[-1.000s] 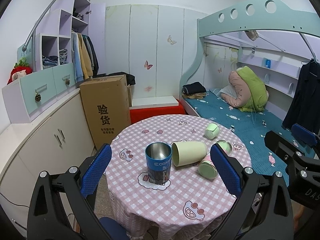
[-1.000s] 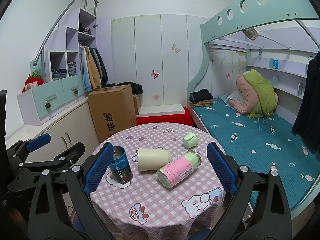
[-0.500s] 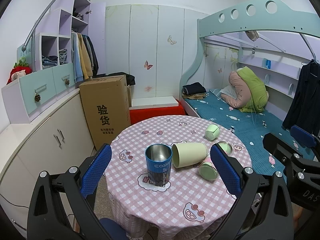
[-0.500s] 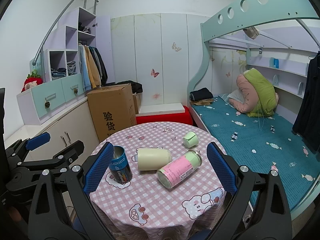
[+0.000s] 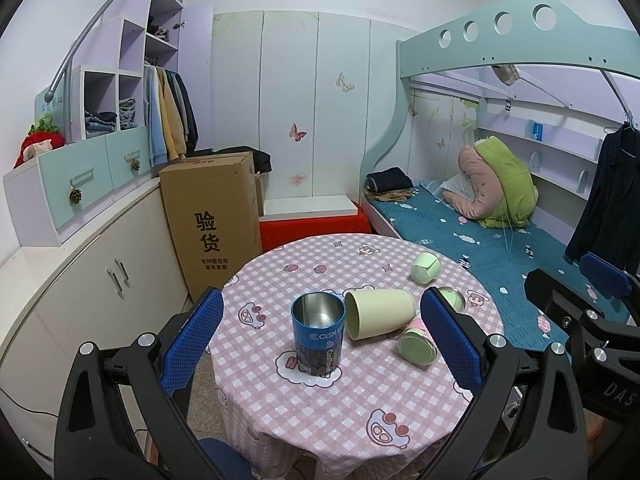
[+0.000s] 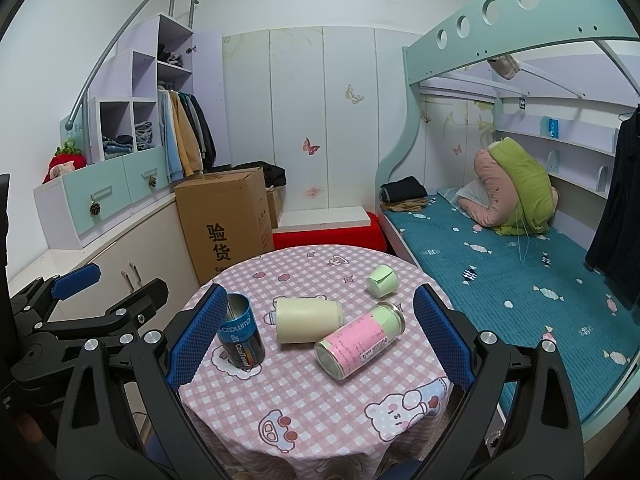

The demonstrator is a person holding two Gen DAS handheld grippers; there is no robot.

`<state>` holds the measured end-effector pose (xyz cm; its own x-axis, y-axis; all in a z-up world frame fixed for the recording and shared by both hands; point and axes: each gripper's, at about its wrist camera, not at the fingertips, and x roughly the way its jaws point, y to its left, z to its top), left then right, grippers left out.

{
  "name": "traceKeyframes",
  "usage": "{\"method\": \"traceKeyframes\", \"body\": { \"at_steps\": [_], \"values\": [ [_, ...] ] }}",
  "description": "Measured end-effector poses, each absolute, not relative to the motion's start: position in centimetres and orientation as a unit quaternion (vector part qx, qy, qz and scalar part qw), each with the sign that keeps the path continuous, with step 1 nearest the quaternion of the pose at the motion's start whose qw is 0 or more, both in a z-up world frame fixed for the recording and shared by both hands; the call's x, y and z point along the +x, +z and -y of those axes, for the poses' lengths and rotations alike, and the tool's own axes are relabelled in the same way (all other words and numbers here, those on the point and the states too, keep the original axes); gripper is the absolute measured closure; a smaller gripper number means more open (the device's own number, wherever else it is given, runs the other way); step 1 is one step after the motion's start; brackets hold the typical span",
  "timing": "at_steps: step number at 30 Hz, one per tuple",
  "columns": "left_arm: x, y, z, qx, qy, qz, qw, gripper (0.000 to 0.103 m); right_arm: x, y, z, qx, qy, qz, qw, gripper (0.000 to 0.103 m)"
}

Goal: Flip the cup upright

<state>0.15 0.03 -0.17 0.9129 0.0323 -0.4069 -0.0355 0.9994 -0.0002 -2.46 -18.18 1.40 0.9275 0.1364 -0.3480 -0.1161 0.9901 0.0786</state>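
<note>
A round table (image 5: 360, 412) with a pink checked cloth holds several cups. A blue steel cup (image 5: 318, 338) stands upright, also in the right wrist view (image 6: 241, 336). A cream cup (image 5: 378, 312) lies on its side next to it (image 6: 308, 320). A pink and green cup (image 6: 360, 340) lies on its side, partly hidden behind my left finger (image 5: 416, 346). A small green cup (image 5: 426, 267) lies tipped further back (image 6: 382, 280). My left gripper (image 5: 320, 348) is open and empty, short of the blue cup. My right gripper (image 6: 316, 338) is open and empty, short of the lying cups.
A tall cardboard box (image 5: 212, 220) stands behind the table on the left, next to low cabinets (image 5: 80, 280). A bunk bed (image 5: 500, 240) with a teal cover runs along the right. A red bench (image 5: 312, 226) sits behind the table.
Both grippers have drifted back very slightly from the table. The cups have not moved.
</note>
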Motion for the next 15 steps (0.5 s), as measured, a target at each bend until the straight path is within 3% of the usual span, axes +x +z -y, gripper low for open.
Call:
{"method": "traceKeyframes", "body": {
  "at_steps": [15],
  "values": [
    [0.27,-0.13,-0.33,-0.010,0.014,-0.207,0.978,0.008,-2.05,1.17,17.83,0.029,0.065,-0.183,0.981,0.008]
  ]
}}
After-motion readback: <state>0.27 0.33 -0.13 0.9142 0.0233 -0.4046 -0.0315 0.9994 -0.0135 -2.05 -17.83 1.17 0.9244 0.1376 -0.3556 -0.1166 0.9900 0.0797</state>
